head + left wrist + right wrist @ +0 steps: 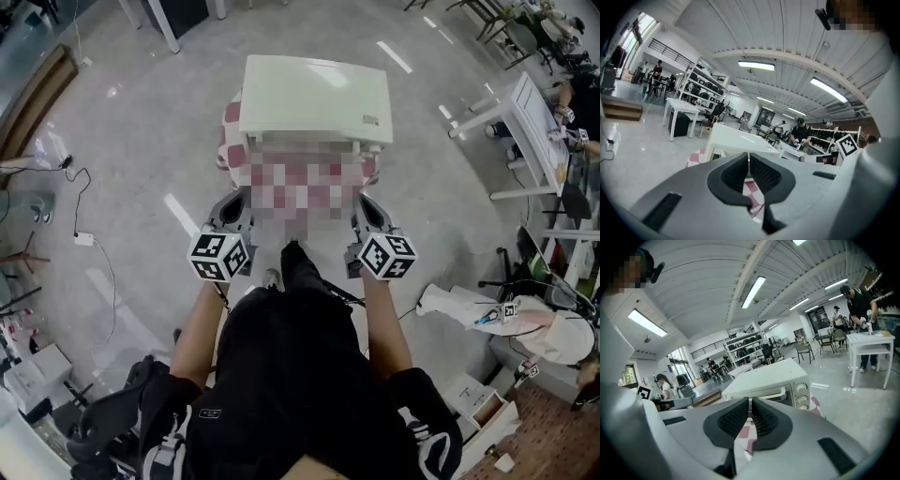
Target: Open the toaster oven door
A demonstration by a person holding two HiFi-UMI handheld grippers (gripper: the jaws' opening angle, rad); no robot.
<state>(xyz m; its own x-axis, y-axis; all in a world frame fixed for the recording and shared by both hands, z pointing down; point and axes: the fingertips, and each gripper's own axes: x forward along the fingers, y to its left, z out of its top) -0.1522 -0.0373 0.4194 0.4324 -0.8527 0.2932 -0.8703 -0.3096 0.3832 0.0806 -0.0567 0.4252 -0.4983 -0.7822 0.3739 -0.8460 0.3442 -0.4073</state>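
White boxy metal toaster oven [314,98], door closed, sits on a red-and-white checked cloth [231,127] straight ahead of you | your left gripper [232,211]: jaws pressed together, nothing between them, near the oven's front | your right gripper [371,214]: jaws together, empty, likewise near.

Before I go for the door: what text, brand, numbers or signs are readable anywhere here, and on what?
No text reads clearly.
Toaster oven, small mark on top: too small to read.
Oven knobs: markings blurred.
Left marker cube, right marker cube: black-and-white square patterns, no words.
Person's black clothing, small patch: too small to read.
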